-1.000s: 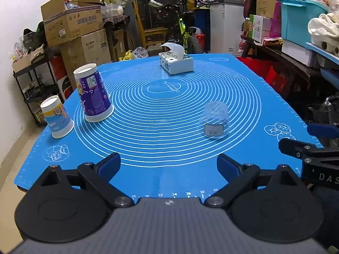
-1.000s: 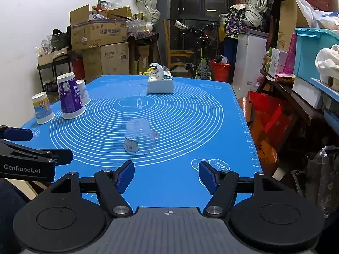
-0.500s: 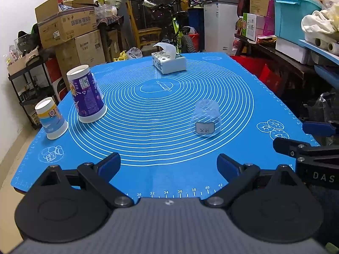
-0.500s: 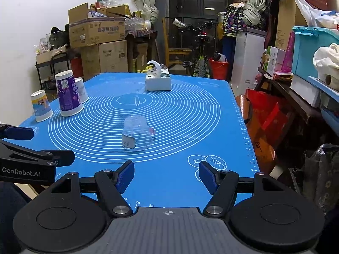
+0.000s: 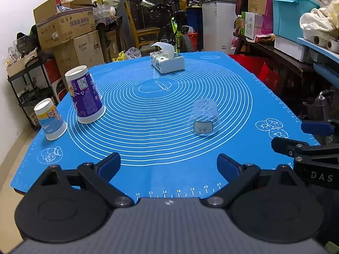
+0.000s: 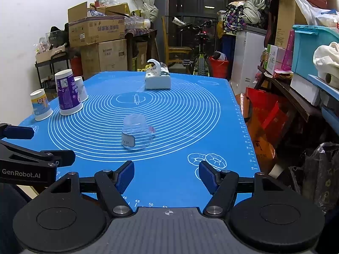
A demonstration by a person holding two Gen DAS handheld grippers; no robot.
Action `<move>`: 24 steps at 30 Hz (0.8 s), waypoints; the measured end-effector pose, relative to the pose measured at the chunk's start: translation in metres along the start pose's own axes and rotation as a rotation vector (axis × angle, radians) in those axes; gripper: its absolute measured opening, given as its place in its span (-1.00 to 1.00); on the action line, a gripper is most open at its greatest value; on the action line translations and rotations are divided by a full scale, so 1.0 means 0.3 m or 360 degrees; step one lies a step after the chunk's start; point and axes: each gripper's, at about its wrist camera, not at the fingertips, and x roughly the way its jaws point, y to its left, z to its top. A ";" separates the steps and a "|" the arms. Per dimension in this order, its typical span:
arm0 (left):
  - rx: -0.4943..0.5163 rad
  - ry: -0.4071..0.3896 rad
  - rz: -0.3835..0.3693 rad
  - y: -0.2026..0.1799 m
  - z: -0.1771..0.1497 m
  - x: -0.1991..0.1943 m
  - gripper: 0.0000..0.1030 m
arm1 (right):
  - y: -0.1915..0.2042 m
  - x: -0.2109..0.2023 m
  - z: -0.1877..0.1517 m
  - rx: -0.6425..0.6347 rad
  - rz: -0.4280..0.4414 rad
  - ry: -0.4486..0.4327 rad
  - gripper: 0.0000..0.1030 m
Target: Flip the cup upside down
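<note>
A clear plastic cup (image 5: 204,117) with a small label stands mouth down on the blue mat (image 5: 169,173), right of centre; it also shows in the right wrist view (image 6: 136,131). My left gripper (image 5: 168,166) is open and empty at the mat's near edge, well short of the cup. My right gripper (image 6: 166,175) is open and empty, also at the near edge, with the cup ahead and slightly left. A purple paper cup (image 5: 84,97) and a small yellow-blue cup (image 5: 49,119) stand mouth down at the left.
A tissue box (image 5: 167,62) sits at the mat's far side. A third white cup (image 6: 80,89) stands behind the purple one. Cardboard boxes (image 5: 67,27), a bicycle (image 6: 199,48), shelves and bins (image 5: 292,14) crowd the room around the table.
Both grippers have drawn back and risen slightly from the table, so the cups look a little farther off. The cups have not moved.
</note>
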 end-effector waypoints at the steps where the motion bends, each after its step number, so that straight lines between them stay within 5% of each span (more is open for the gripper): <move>1: 0.0001 0.0000 -0.0001 0.000 0.000 0.000 0.88 | -0.001 0.000 -0.001 -0.0001 0.0000 0.0000 0.42; 24: 0.0023 0.0002 -0.0016 -0.010 0.000 0.001 0.88 | 0.007 -0.001 0.001 -0.0009 -0.0002 0.0000 0.42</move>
